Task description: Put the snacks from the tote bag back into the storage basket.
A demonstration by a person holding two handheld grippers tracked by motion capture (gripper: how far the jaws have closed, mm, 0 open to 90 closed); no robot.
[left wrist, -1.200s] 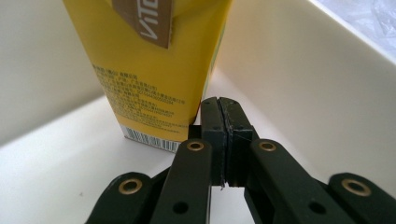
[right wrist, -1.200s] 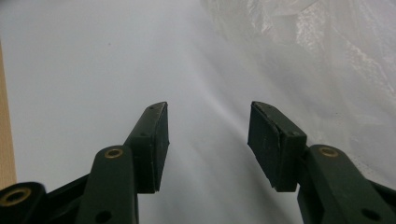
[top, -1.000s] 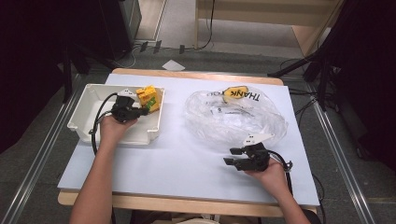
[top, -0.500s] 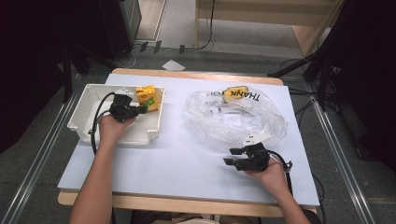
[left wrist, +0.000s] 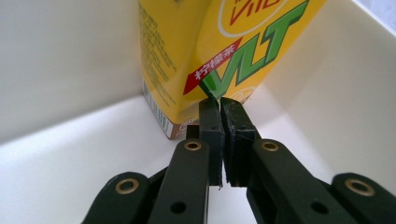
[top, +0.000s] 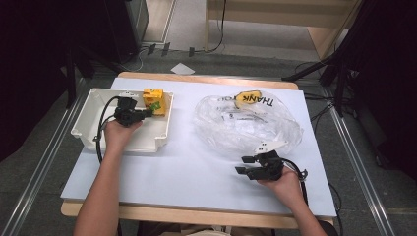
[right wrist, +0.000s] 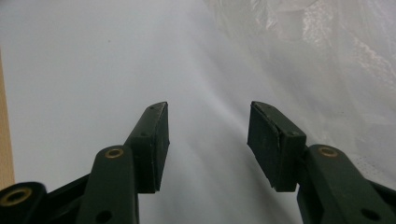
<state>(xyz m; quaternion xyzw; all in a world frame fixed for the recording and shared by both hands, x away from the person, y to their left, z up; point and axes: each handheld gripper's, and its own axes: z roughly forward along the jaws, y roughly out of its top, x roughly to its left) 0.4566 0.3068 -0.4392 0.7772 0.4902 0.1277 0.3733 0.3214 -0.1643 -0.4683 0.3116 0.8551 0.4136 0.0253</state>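
Your left claw [top: 147, 112] sits inside the white bin [top: 88, 105] at the left of the surface [top: 187, 167], its jaws clenched together with nothing between them. In the left gripper view the pads [left wrist: 210, 135] meet just in front of the yellow lemon tea carton [left wrist: 219, 51], which stands upright in the bin's far corner, against the wall; whether the tips touch the carton you cannot tell. Your right claw [top: 244, 164] rests released, jaws spread wide over bare surface, just beside the near edge of the crumpled clear plastic bag [top: 246, 123] with the yellow thank-you print.
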